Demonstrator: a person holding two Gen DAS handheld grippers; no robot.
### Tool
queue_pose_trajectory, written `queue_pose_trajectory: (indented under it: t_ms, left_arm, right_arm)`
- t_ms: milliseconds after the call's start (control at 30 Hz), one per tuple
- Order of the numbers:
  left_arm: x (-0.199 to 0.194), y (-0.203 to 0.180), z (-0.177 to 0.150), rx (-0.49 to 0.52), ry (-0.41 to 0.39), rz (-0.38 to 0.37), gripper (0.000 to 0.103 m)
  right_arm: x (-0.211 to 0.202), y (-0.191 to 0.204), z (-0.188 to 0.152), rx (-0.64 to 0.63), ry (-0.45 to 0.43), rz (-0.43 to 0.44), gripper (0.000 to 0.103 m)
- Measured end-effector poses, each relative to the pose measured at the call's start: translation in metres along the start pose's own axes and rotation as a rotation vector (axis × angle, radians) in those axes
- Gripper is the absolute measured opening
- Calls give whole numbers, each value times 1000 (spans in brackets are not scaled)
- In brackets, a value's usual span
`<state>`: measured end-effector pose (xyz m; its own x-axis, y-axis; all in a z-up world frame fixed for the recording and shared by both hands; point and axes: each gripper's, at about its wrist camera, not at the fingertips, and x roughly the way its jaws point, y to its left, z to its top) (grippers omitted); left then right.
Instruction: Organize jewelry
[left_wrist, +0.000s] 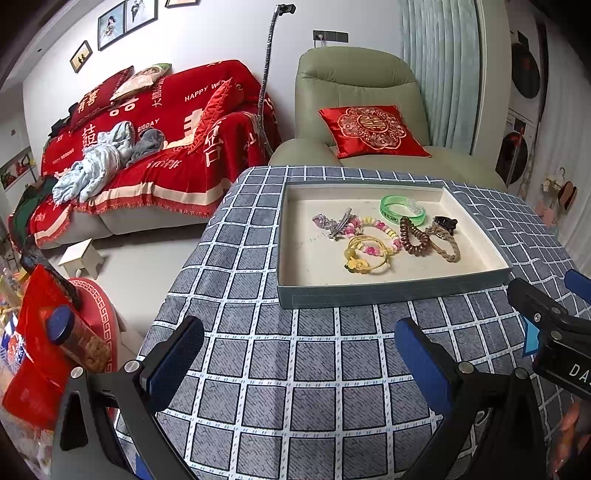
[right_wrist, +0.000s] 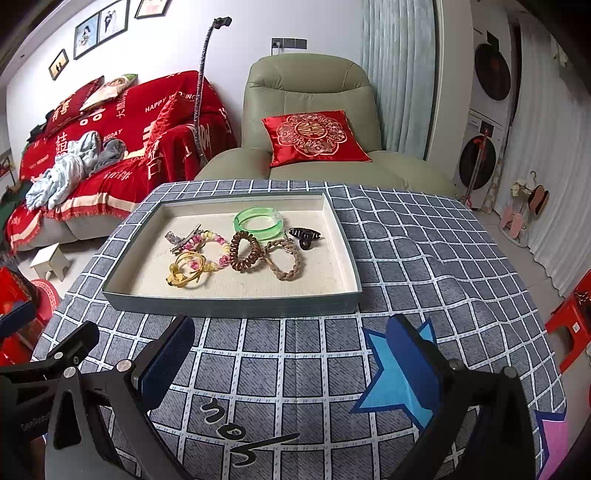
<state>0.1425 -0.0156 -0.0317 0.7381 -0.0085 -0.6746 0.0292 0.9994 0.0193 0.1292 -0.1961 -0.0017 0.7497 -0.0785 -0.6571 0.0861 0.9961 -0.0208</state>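
Note:
A shallow grey-green tray (left_wrist: 388, 293) (right_wrist: 229, 306) with a cream lining sits on the checked tablecloth. In it lie a green bangle (left_wrist: 402, 211) (right_wrist: 258, 218), a silver hair clip (left_wrist: 334, 224) (right_wrist: 181, 238), a pink and yellow bead bracelet (left_wrist: 373, 232) (right_wrist: 216, 245), a gold bangle with a charm (left_wrist: 364, 256) (right_wrist: 186, 271), a brown coil hair tie (left_wrist: 414, 236) (right_wrist: 244, 251), a braided tan hair tie (left_wrist: 445, 243) (right_wrist: 282, 260) and a dark claw clip (left_wrist: 445, 222) (right_wrist: 304, 235). My left gripper (left_wrist: 299, 354) and right gripper (right_wrist: 291, 350) are open and empty, in front of the tray.
The table (left_wrist: 295, 387) carries a grey checked cloth with blue star prints (right_wrist: 399, 373). A green armchair with a red cushion (left_wrist: 369, 129) stands behind it. A red-covered sofa (left_wrist: 147, 147) is at the left. A red bag and a can (left_wrist: 74, 339) sit off the table's left edge.

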Motion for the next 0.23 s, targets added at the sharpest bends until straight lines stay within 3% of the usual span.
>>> queue_pose_trajectory:
  t_ms: [233]
  left_arm:
    - [2,-1,0,7,-2,-6,103]
  right_arm:
    - [1,2,1,0,2,2,103]
